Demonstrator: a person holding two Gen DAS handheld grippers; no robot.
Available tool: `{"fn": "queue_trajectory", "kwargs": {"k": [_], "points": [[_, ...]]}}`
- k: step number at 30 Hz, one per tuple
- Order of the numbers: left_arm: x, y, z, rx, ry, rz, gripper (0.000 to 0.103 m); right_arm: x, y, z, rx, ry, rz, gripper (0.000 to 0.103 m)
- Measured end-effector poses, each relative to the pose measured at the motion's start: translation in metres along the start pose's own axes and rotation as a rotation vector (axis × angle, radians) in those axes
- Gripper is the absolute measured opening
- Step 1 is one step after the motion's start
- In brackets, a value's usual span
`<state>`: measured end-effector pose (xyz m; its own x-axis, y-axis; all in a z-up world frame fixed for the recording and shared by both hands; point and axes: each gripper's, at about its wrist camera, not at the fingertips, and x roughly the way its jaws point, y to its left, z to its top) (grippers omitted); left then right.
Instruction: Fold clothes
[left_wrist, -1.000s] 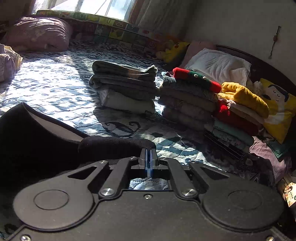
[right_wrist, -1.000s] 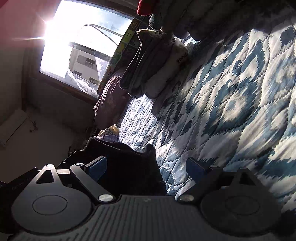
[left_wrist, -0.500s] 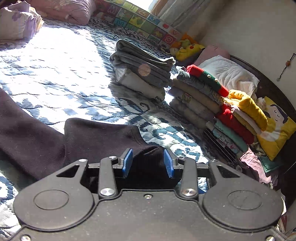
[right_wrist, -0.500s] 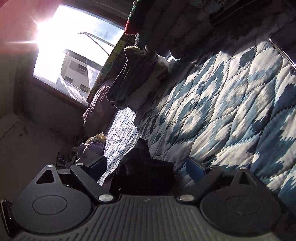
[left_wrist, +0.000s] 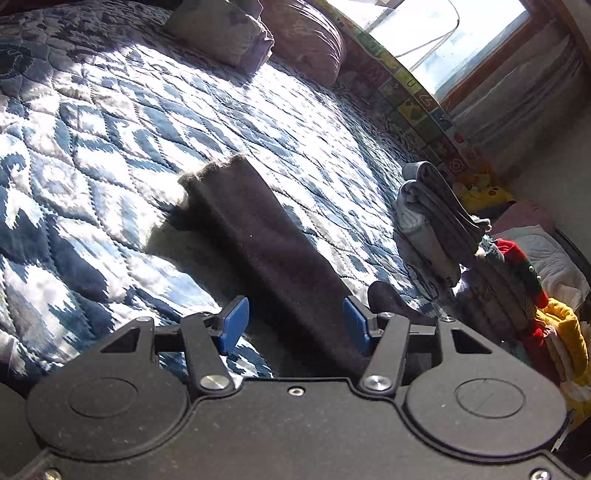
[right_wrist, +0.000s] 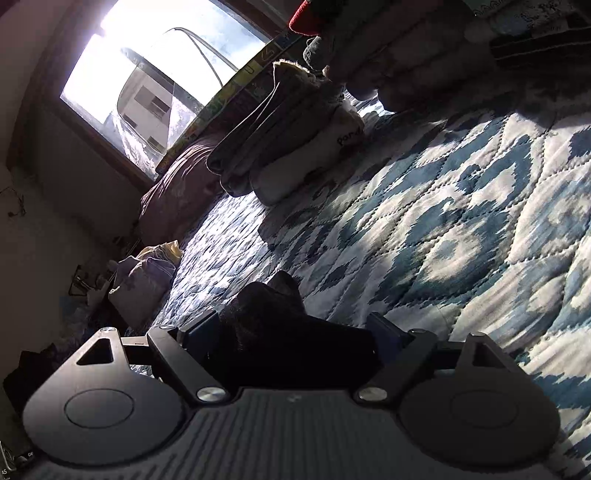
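- Dark knit, near black, is the garment (left_wrist: 266, 251) in hand: a long narrow band of it runs across the blue-and-white quilted bed (left_wrist: 110, 122), its fuzzy far end lying flat in the sun.
- In the left wrist view the left gripper (left_wrist: 291, 321) has its blue-padded fingers (left_wrist: 232, 321) spread wide, one on each side of the band; the right-hand pad looks close to the cloth edge, but nothing is pinched.
- In the right wrist view the right gripper (right_wrist: 291, 334) is also spread, with a bunched lump of the same dark garment (right_wrist: 273, 306) sitting between the fingers; whether the pads press on it cannot be told, as that part is in deep shadow.
- The step seems to be laying the piece out or taking a fresh hold before a fold.
- The next move likely calls for closing on an edge or corner, then carrying it over toward the far end without dragging the rest askew.
- A grey folded stack (left_wrist: 432, 214) stands further along the bed, with a second, more colourful stack (left_wrist: 517, 288) just beside it.
- Pillows (left_wrist: 221, 29) lie at the far side under a bright window (left_wrist: 443, 33), and strong sunlight throws hard shadows over the quilt.
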<state>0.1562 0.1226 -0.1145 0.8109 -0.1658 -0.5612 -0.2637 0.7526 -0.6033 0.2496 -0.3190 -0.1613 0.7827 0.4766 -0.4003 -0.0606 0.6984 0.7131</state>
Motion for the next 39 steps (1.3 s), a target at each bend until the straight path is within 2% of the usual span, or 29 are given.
{"fn": "queue_trajectory", "kwargs": {"k": [4, 7, 8, 10, 13, 19, 20, 22, 23, 26, 27, 29, 33, 35, 39], "points": [[0.008, 0.021, 0.022, -0.009, -0.050, 0.034, 0.056, -0.003, 0.012, 0.028, -0.171, 0.029, -0.005, 0.085], [0.018, 0.026, 0.045, 0.021, -0.077, 0.059, 0.056, 0.008, 0.010, 0.049, -0.304, 0.086, -0.001, 0.085], [0.022, 0.026, 0.054, 0.035, -0.080, 0.066, 0.056, 0.014, 0.006, 0.054, -0.297, 0.111, 0.011, 0.085], [0.032, 0.022, 0.068, 0.083, -0.063, 0.075, 0.059, 0.029, 0.002, 0.062, -0.282, 0.159, 0.053, 0.082], [0.049, 0.017, 0.083, 0.159, -0.032, 0.087, 0.059, 0.054, 0.012, 0.067, -0.357, 0.227, 0.094, 0.079], [0.080, 0.017, 0.091, 0.255, 0.033, 0.127, 0.059, 0.098, 0.020, 0.058, -0.451, 0.353, 0.060, 0.074], [0.084, 0.017, 0.089, 0.272, 0.045, 0.133, 0.059, 0.101, 0.025, 0.053, -0.478, 0.370, 0.076, 0.072], [0.092, 0.017, 0.087, 0.304, 0.056, 0.147, 0.058, 0.105, 0.028, 0.047, -0.477, 0.402, 0.127, 0.048], [0.094, 0.016, 0.087, 0.316, 0.051, 0.153, 0.058, 0.106, 0.031, 0.045, -0.480, 0.417, 0.147, 0.048], [0.100, 0.016, 0.091, 0.331, 0.056, 0.135, 0.047, 0.105, 0.036, 0.039, -0.528, 0.404, 0.115, 0.032], [0.103, 0.015, 0.093, 0.339, 0.065, 0.126, 0.045, 0.104, 0.037, 0.037, -0.538, 0.397, 0.109, 0.024], [0.109, 0.017, 0.096, 0.338, 0.085, 0.106, 0.044, 0.098, 0.038, 0.036, -0.552, 0.377, 0.109, 0.023], [0.106, 0.013, 0.095, 0.381, 0.086, 0.069, 0.015, 0.081, 0.044, 0.033, -0.592, 0.326, 0.097, 0.018], [0.098, 0.009, 0.093, 0.419, 0.065, 0.065, 0.012, 0.070, 0.048, 0.032, -0.607, 0.288, 0.084, 0.012], [0.076, 0.001, 0.095, 0.417, -0.008, 0.017, 0.011, 0.045, 0.052, 0.037, -0.581, 0.174, 0.071, 0.011]]}}
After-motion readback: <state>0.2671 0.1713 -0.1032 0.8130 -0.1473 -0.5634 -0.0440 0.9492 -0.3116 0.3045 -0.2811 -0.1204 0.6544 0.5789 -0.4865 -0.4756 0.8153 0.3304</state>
